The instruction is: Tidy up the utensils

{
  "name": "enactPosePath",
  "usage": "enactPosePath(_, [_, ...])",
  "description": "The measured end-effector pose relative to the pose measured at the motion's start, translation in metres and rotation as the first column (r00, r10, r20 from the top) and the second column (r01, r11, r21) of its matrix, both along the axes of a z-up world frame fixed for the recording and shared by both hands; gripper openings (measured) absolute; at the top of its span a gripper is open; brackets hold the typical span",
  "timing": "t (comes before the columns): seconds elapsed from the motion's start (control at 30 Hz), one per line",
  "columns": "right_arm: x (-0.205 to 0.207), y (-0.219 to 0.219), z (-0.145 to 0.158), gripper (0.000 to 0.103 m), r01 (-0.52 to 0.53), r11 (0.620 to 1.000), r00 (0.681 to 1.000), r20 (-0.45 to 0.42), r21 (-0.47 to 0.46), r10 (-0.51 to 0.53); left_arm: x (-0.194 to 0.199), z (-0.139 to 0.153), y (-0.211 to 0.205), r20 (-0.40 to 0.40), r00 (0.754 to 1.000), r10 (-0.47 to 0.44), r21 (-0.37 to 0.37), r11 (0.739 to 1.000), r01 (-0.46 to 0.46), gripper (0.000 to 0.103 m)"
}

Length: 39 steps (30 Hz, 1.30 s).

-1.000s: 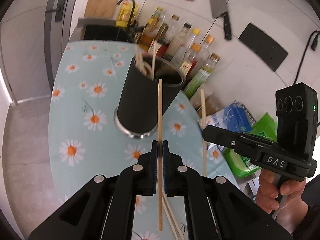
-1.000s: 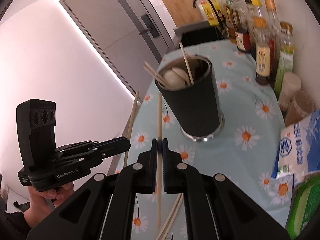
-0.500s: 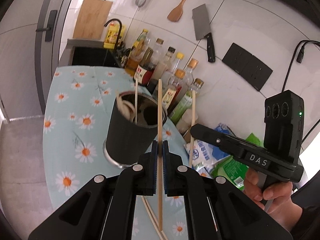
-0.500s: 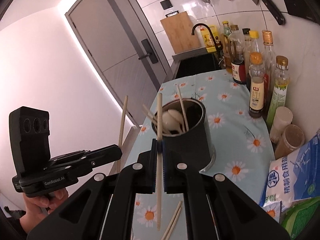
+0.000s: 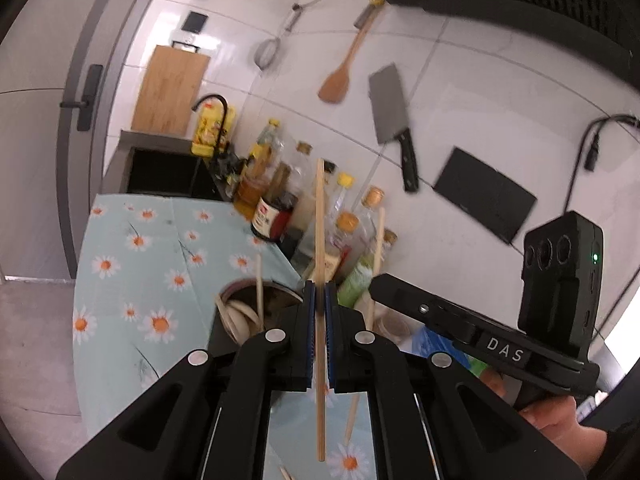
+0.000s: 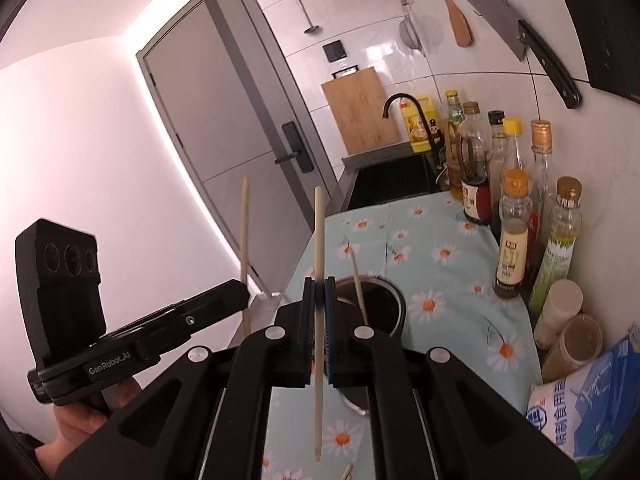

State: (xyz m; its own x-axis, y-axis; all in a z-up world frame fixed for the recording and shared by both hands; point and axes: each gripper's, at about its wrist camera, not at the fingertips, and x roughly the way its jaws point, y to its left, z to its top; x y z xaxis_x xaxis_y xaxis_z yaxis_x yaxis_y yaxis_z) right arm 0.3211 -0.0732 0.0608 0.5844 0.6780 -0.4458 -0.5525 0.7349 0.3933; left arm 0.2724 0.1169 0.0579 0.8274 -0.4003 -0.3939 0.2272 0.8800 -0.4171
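My left gripper (image 5: 319, 292) is shut on a wooden chopstick (image 5: 319, 216) held upright. My right gripper (image 6: 319, 288) is shut on another wooden chopstick (image 6: 318, 232), also upright. Both hang above the black utensil holder (image 5: 256, 312), which is partly hidden behind the fingers; it also shows in the right wrist view (image 6: 384, 308). The holder has a chopstick (image 5: 259, 284) and a pale spoon (image 5: 236, 316) inside. The right gripper shows in the left wrist view (image 5: 460, 320), the left gripper in the right wrist view (image 6: 168, 320). Loose chopsticks (image 5: 352, 420) lie on the daisy tablecloth (image 5: 132, 264) below.
A row of sauce and oil bottles (image 6: 516, 216) stands along the tiled wall. Two round jars (image 6: 576, 340) and a salt bag (image 6: 592, 404) sit at the right. A sink with black tap (image 6: 400, 168) lies beyond. A cleaver (image 5: 394, 120) and wooden spatula (image 5: 340, 76) hang above.
Both grippers have risen and tilted up with their chopsticks. The holder has dropped low in both views and now sits partly behind the fingers.
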Motion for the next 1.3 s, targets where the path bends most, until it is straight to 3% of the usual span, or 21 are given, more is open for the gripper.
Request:
enactPosePath(0.6, [0.064, 0.014, 0.023, 0.006, 0.032, 0.998, 0.998, 0.059, 0.062, -0.036, 0.049, 0.019, 0.030, 0.114, 0.989, 0.095, -0.057, 0.994, -0.089, 0.004])
enactPosePath(1.3, [0.067, 0.006, 0.015, 0.006, 0.045, 0.997, 0.998, 0.047, 0.071, -0.048, 0.072, -0.015, 0.018, 0.072, 0.992, 0.099, -0.032, 0.995, -0.097, 0.004])
